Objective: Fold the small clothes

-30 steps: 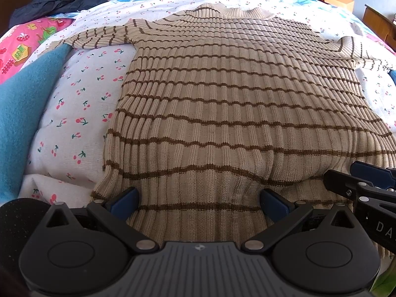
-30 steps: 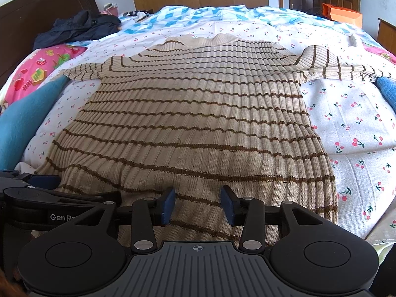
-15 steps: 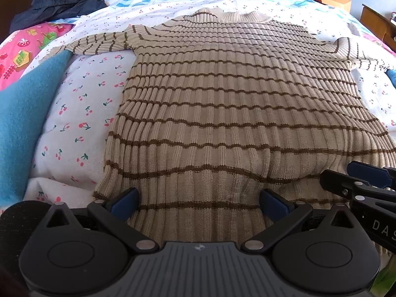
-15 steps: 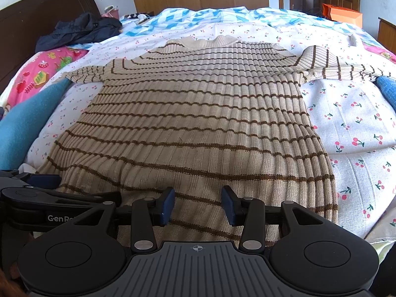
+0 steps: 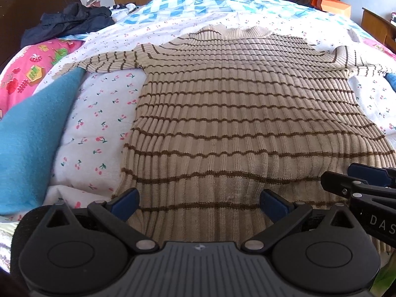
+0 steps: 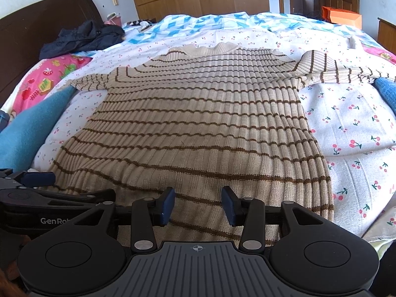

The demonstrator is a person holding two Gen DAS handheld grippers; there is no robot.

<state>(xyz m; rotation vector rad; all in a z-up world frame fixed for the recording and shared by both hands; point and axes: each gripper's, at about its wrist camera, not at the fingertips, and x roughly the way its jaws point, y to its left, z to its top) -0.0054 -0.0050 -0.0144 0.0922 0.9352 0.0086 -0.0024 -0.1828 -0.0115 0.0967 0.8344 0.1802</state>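
Observation:
A beige ribbed sweater with brown stripes (image 5: 235,113) lies flat on the bed, collar at the far end, both sleeves spread sideways. It also shows in the right wrist view (image 6: 198,128). My left gripper (image 5: 199,204) is wide open over the near hem, left of centre. My right gripper (image 6: 198,206) is open, narrower, over the hem to the right. Neither holds cloth. The right gripper's finger shows in the left wrist view (image 5: 358,180); the left gripper shows in the right wrist view (image 6: 37,193).
A white cherry-print bedsheet (image 5: 99,123) covers the bed. A blue pillow (image 5: 32,133) lies left, a pink printed cushion (image 5: 29,69) behind it, a dark jacket (image 5: 66,22) at the far left. Another blue item (image 6: 386,91) lies right. An orange bag (image 6: 341,16) and wardrobes stand beyond.
Both cameras have tilted up and drawn back slightly, so more of the room shows. The sweater has not moved. Both grippers keep the same opening.

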